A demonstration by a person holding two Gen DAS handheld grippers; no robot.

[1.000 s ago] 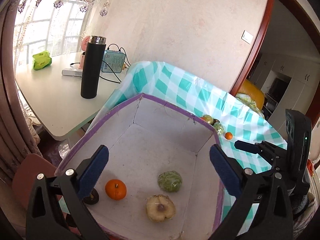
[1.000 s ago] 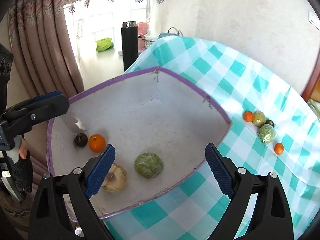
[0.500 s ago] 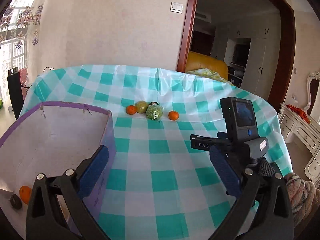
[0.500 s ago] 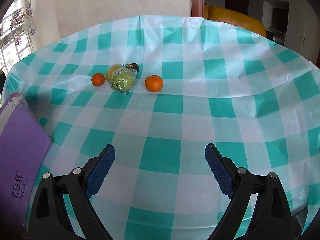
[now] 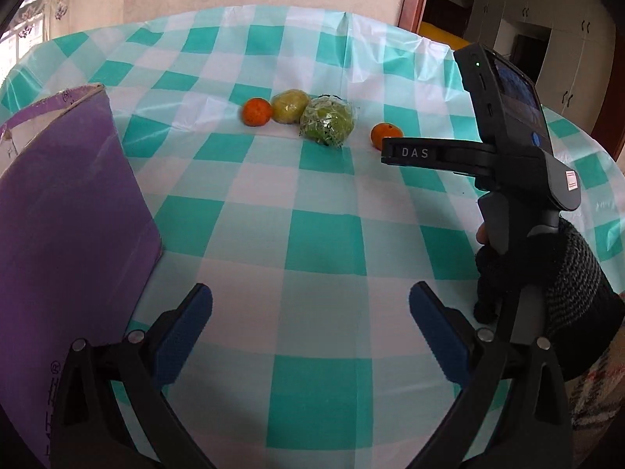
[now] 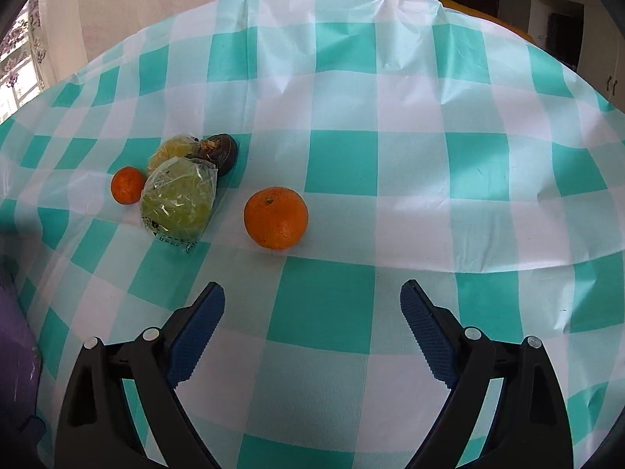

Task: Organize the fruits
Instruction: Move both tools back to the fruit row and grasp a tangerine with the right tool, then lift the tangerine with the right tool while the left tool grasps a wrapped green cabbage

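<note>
An orange (image 6: 275,217) lies alone on the checked tablecloth, just ahead of my open, empty right gripper (image 6: 312,305). To its left lie a plastic-wrapped green fruit (image 6: 179,202), a small orange (image 6: 127,185), a yellowish wrapped fruit (image 6: 174,149) and a dark brown fruit (image 6: 222,152). In the left wrist view the same group shows far ahead: small orange (image 5: 256,111), yellowish fruit (image 5: 291,106), green wrapped fruit (image 5: 327,124), lone orange (image 5: 384,134). My left gripper (image 5: 310,312) is open and empty above the cloth. The right gripper's body (image 5: 519,179) stands at the right there.
A purple cardboard box (image 5: 70,211) stands at the left, its outer wall facing me; its corner shows in the right wrist view (image 6: 15,351). The teal-and-white tablecloth (image 6: 351,156) drapes over the table's far edge. A doorway and cabinets lie behind.
Both grippers have swung away from the box and moved closer to the fruit group on the cloth. The fruits appear larger. Both stay open.
</note>
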